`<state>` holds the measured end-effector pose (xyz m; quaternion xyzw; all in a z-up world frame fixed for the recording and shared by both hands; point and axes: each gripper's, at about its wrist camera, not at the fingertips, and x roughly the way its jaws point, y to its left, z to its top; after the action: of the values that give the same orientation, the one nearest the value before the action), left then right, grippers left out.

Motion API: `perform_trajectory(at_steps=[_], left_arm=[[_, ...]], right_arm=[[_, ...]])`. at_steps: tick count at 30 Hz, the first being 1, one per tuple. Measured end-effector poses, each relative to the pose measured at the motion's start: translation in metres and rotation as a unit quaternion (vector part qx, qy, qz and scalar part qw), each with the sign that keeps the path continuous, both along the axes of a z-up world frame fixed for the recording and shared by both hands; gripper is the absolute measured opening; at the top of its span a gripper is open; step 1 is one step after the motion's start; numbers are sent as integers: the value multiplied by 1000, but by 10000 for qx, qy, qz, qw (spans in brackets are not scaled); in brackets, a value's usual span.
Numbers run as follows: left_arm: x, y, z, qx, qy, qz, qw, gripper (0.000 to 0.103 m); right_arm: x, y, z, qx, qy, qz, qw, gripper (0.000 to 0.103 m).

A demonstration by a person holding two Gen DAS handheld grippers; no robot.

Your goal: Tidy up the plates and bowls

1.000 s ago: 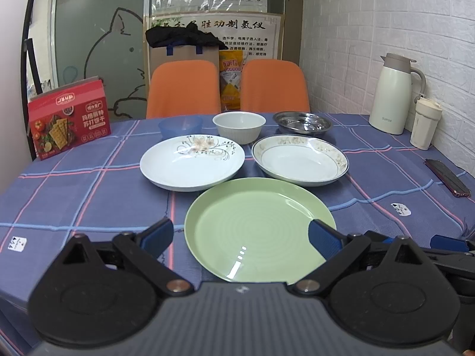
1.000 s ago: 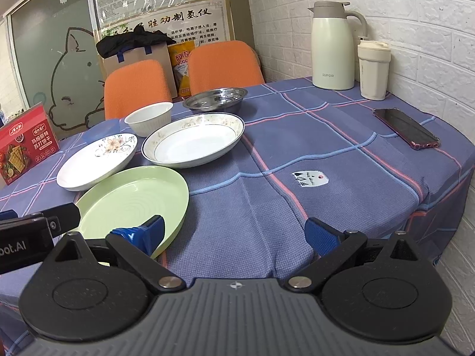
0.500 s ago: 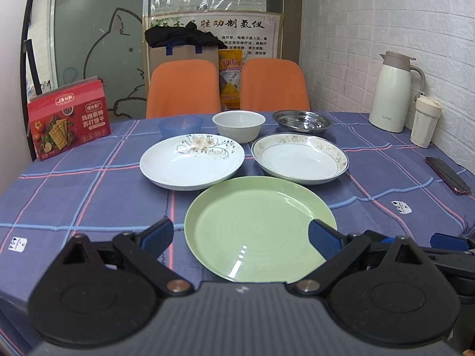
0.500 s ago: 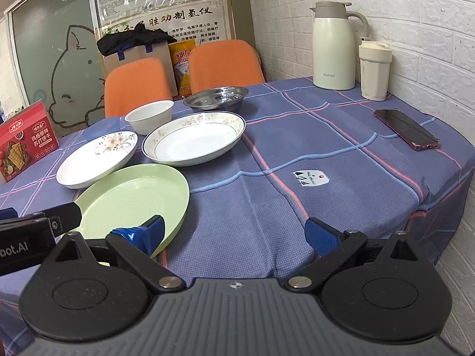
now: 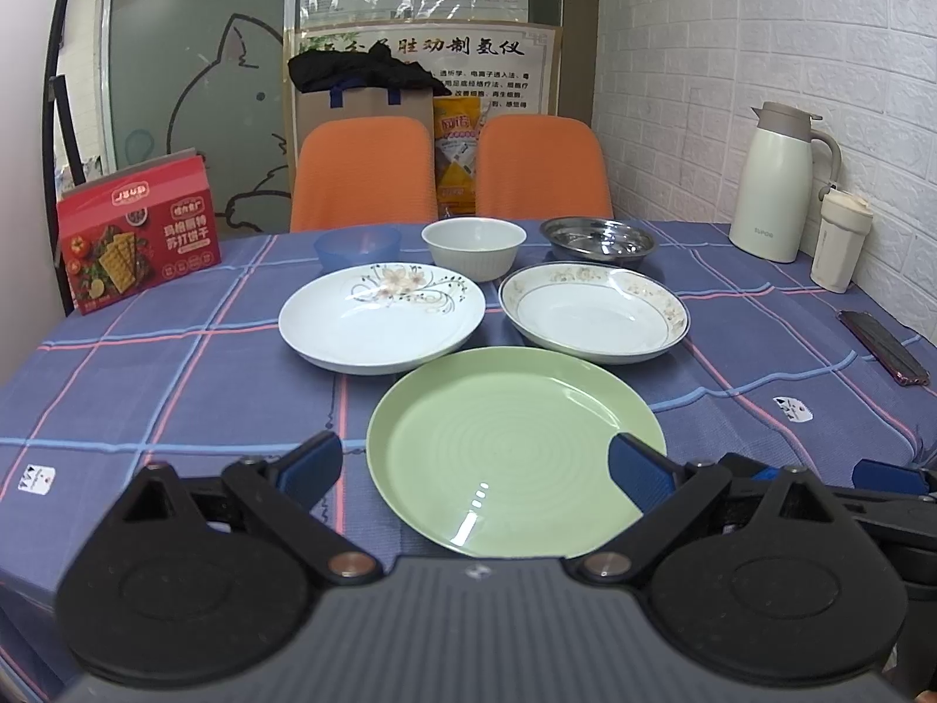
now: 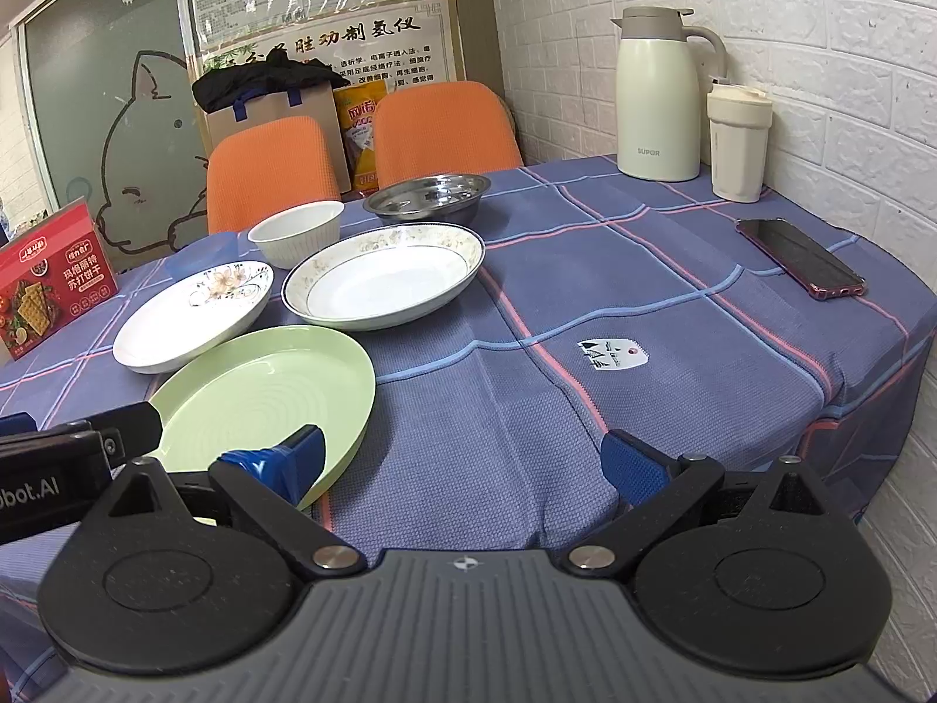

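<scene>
Nothing stacked; sorting apparently not begun.
Both the left gripper (image 5: pixel 471 463) and right gripper (image 6: pixel 465 460) are spread and empty; green plate (image 5: pixel 515 451) near, bowls (image 5: pixel 473 246) far.

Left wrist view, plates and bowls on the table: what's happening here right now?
Nothing is held yet. Both handheld grippers hover open at the near table edge: the left gripper faces the green plate, the right gripper is beside it. The floral plate, rimmed plate, white bowl, blue bowl and steel bowl lie unstacked.

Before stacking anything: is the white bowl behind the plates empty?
Apparently empty. The white bowl stands upright, and the visible inner wall is bare; its bottom is hidden in both views.
</scene>
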<state>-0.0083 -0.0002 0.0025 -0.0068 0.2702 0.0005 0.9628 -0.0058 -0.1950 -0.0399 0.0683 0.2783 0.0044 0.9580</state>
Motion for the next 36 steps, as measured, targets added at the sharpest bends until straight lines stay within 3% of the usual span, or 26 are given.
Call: perform_trajectory(at_steps=[36], left_arm=[[0,2,1,-54,47,8,10000,97]], right_arm=[[1,1,-1,-31,9,23,10000,89]])
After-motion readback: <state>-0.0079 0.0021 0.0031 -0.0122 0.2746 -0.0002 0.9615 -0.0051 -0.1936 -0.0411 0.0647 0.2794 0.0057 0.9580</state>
